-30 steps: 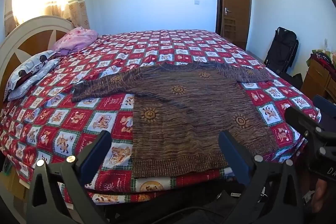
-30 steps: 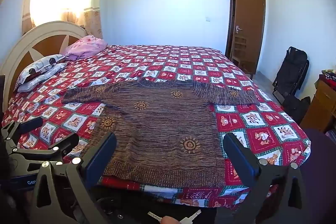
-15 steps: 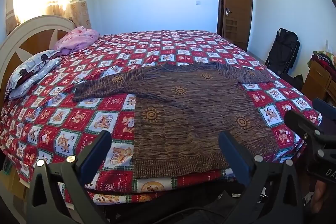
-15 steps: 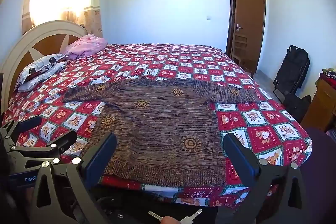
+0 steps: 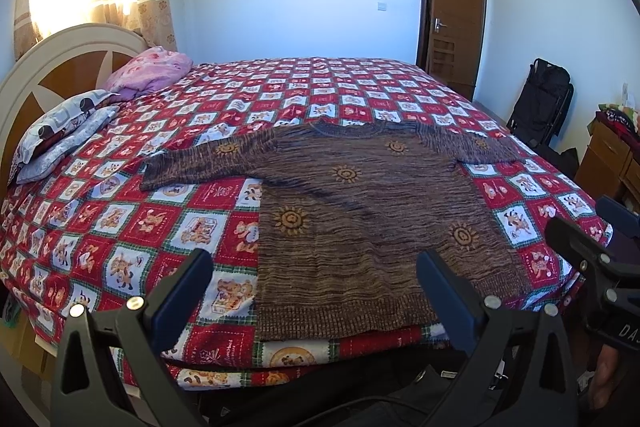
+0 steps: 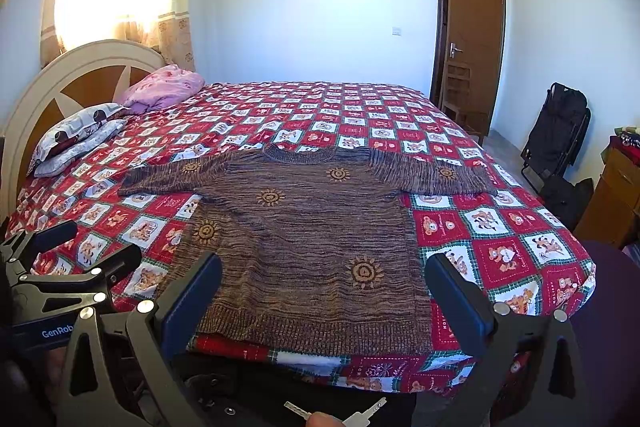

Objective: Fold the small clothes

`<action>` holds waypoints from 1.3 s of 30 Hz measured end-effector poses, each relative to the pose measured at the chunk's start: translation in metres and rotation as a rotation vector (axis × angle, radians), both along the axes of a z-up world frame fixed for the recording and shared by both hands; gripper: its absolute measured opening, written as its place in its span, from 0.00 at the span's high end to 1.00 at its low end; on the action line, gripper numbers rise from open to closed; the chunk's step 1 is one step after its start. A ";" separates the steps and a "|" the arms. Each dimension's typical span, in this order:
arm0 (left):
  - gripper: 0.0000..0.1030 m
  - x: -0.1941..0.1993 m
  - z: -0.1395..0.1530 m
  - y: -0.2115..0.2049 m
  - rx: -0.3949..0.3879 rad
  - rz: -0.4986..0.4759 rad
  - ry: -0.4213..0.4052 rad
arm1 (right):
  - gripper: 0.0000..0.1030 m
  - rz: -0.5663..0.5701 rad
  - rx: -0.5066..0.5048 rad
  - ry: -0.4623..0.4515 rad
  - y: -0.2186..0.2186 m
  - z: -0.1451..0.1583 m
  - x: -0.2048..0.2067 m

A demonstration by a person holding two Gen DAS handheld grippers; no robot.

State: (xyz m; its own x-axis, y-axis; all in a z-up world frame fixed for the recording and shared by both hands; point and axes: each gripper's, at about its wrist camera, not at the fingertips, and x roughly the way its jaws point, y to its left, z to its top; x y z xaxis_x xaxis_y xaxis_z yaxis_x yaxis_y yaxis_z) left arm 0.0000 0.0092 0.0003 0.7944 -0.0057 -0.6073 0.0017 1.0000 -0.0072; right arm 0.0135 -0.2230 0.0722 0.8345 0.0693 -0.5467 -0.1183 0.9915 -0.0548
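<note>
A brown knitted sweater (image 5: 360,207) (image 6: 304,239) with orange sun motifs lies flat on the bed, sleeves spread to both sides, hem at the near edge. My left gripper (image 5: 316,287) hangs open in front of the hem, its fingers wide apart and holding nothing. My right gripper (image 6: 324,291) is also open and empty, just short of the hem. In the left wrist view the right gripper (image 5: 592,247) shows at the right edge. In the right wrist view the left gripper (image 6: 68,259) shows at the left edge.
The bed carries a red and white checked cover (image 5: 120,219) (image 6: 500,247). Pillows (image 5: 64,135) and a pink bundle (image 5: 148,71) lie by the headboard (image 6: 80,75). A wooden dresser (image 5: 612,155), a black folded stroller (image 6: 560,131) and a door (image 6: 472,39) stand to the right.
Both views have shifted slightly; the sweater sits a touch higher and nearer in frame. Both grippers stay open and the sweater has not moved.
</note>
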 end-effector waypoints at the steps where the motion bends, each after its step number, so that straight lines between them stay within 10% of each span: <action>1: 0.00 0.000 0.000 0.000 0.000 0.000 0.000 | 0.01 0.000 0.000 0.000 0.000 0.000 0.000; 39: 0.00 0.001 -0.003 0.003 -0.007 -0.002 0.007 | 0.01 0.012 0.000 0.029 0.004 -0.006 0.002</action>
